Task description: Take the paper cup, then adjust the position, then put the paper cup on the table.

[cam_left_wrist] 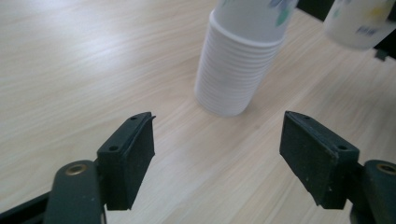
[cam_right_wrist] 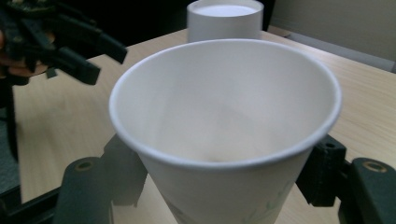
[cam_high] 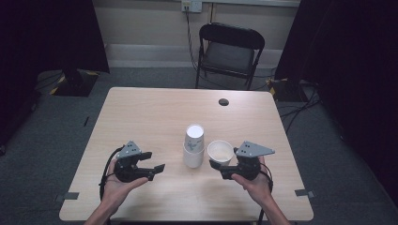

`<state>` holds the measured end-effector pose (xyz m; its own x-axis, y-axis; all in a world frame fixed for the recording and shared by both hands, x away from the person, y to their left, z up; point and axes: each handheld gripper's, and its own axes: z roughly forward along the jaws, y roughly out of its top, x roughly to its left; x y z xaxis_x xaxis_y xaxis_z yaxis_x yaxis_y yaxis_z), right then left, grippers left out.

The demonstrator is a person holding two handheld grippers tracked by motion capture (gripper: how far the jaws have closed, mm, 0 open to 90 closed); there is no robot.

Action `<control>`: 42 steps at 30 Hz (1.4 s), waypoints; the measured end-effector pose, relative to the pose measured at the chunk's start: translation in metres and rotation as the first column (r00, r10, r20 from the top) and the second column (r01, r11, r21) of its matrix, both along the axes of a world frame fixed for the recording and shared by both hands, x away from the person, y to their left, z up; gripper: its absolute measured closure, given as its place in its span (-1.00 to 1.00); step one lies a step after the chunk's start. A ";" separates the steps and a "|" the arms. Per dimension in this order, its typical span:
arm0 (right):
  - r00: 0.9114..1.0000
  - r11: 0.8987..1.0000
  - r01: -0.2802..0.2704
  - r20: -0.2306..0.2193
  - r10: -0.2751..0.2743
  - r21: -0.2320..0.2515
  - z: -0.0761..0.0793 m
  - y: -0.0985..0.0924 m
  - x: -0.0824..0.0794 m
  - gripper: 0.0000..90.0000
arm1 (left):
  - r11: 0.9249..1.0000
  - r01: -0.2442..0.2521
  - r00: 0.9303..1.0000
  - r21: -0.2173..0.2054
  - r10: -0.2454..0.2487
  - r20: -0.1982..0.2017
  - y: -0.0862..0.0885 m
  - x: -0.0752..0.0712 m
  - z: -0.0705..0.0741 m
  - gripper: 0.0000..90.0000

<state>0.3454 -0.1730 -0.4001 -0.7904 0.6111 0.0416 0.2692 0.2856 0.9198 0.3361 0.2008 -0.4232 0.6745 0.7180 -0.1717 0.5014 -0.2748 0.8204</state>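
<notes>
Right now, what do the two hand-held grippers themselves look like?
Both the left gripper and right gripper are black, each with two flat rectangular jaws fixed by brass-coloured screws, a grey three-cornered plate on top and a black cable trailing back. No sleeves show on the forearms.

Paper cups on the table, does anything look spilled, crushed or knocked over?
Nothing stands out. The cup stack stands upside down and straight on the table; the single cup in the right gripper is upright, round-rimmed and empty.

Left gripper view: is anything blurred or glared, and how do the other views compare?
Left gripper view: table glares at top left, single cup blurred at top right. Right gripper view: that cup's rim is sharp, left gripper dim. High view: evenly lit table, dark surroundings.
</notes>
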 end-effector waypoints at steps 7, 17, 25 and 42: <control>0.997 0.997 0.072 0.011 -0.072 -0.019 -0.001 -0.008 0.010 -0.33 | 0.996 -0.092 0.996 0.014 0.092 -0.023 0.026 0.009 -0.012 -0.53; 0.985 0.984 0.174 0.002 -0.174 -0.038 -0.006 -0.017 0.032 -0.34 | 0.989 -0.135 0.988 0.063 0.139 -0.066 0.052 0.014 -0.033 -0.58; 0.972 0.971 0.236 -0.006 -0.236 -0.041 -0.014 -0.026 0.059 -0.34 | 0.983 -0.174 0.981 0.063 0.179 -0.079 0.073 0.019 -0.052 -0.55; 0.950 0.954 0.295 -0.086 -0.299 -0.059 -0.045 -0.030 0.094 -0.34 | 0.948 -0.237 0.970 0.214 0.241 0.006 0.066 0.025 -0.077 -0.56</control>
<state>0.4397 -0.2026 -0.4448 -0.5667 0.8207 0.0734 0.4321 0.2201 0.8745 0.3608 0.2673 -0.5007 0.4767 0.8790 -0.0103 0.5896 -0.3109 0.7455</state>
